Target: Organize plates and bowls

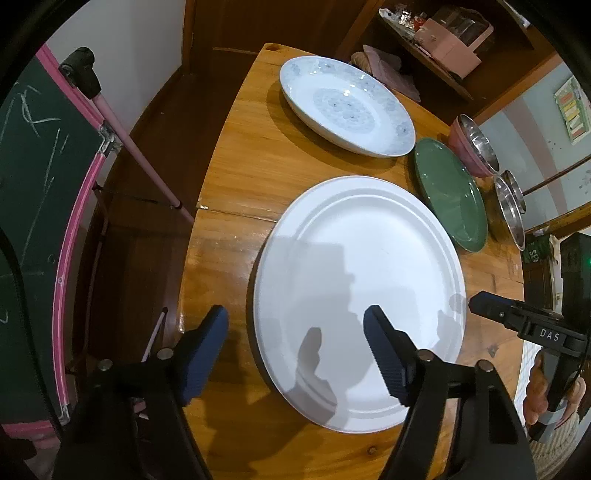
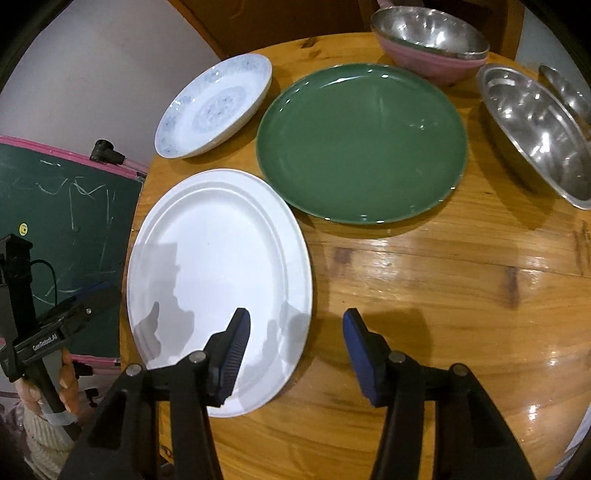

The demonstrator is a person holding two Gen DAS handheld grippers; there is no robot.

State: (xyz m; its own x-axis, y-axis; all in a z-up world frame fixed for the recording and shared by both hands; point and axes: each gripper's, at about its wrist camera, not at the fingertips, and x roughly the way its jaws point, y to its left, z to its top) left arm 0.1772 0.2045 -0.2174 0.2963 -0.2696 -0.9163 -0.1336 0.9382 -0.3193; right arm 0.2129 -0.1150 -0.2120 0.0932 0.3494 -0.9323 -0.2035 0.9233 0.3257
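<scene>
The room is bounded by a pale wall (image 2: 92,66) and dark wooden panelling (image 1: 236,26); a green chalkboard (image 1: 33,184) with a pink frame stands at the left of the worktop, and a wooden shelf unit (image 1: 443,66) carrying a pink box and small clutter stands beyond its far edge. The worktop (image 2: 443,277) is a round, glossy, honey-coloured wooden surface with visible plank seams and bright reflections. The white plate (image 2: 218,280) lies flat at the near left of the worktop and carries the shadows of both tools. The green plate (image 2: 362,140) lies flat just beyond and to the right of it, close to it, though contact cannot be determined. The blue-patterned plate (image 1: 347,103) lies at the far left, near the worktop edge. The steel bowl (image 2: 535,136) sits at the right edge, with a second steel vessel partly visible behind it. The pink bowl (image 2: 428,62), with a steel bowl nested inside, sits at the far side beyond the green plate. The left gripper (image 1: 295,332) is spread wide above the near left rim of the white plate, holding nothing. The right gripper (image 2: 295,332) is likewise spread, straddling the white plate's near right rim without gripping it.
</scene>
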